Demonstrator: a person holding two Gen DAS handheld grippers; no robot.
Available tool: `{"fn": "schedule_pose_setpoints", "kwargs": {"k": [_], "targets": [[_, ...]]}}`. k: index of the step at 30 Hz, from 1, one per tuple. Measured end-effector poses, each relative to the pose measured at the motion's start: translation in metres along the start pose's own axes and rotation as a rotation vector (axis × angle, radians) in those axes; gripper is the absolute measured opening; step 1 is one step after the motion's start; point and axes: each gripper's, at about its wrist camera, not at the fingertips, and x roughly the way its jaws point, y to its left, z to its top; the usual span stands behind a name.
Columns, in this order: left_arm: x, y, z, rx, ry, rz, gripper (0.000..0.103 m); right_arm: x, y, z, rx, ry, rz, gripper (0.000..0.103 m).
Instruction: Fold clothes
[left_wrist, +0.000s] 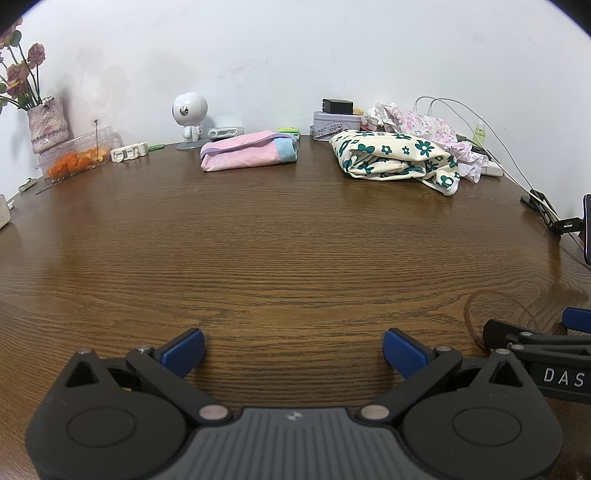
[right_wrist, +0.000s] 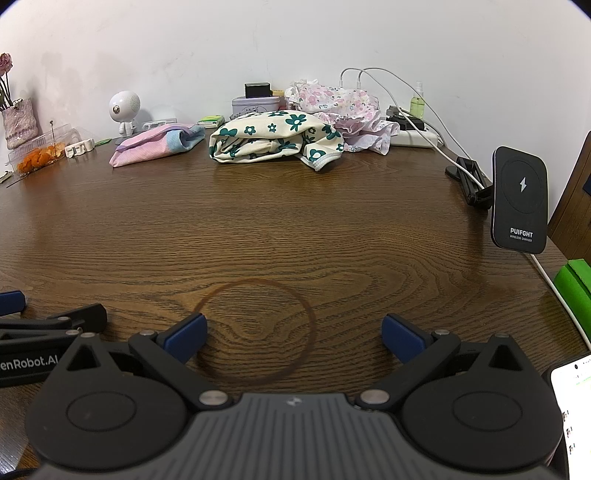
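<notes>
Left wrist view: our left gripper (left_wrist: 293, 349) rests low over the bare wooden table (left_wrist: 280, 236), jaws spread and empty. At twelve o'clock lies a folded pink cloth (left_wrist: 247, 150); at one o'clock, a loosely bundled green-flowered garment (left_wrist: 397, 157).

Right wrist view: our right gripper (right_wrist: 293, 338) is likewise spread and empty. The flowered garment (right_wrist: 273, 142) sits at twelve, a crumpled pink-flowered one (right_wrist: 345, 110) behind it. We judge one piece is folded and two remain.
</notes>
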Motion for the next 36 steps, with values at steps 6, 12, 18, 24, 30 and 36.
{"fn": "schedule_pose_setpoints", "kwargs": {"k": [6,12,18,24,30,36], "targets": [[0.000,0.000,0.000,-0.001,-0.001,-0.001,0.103,0.000,0.000,0.000,0.000,0.000,0.000,0.102],[0.000,-0.001,0.000,0.000,-0.004,0.000,0.103,0.000,0.000,0.000,-0.001,0.000,0.000,0.102],[0.004,-0.001,0.004,0.001,-0.007,-0.003,0.103,0.000,0.000,0.001,0.003,0.000,-0.005,0.102],[0.005,-0.004,0.005,-0.011,-0.007,0.012,0.103,0.000,0.000,0.001,0.004,0.000,-0.008,0.102],[0.008,-0.003,0.009,0.006,-0.012,-0.002,0.103,0.001,0.001,0.001,0.008,-0.001,-0.009,0.102],[0.041,-0.015,0.070,0.121,-0.120,-0.027,0.100,0.026,-0.026,0.059,0.058,-0.052,0.072,0.103]]}}
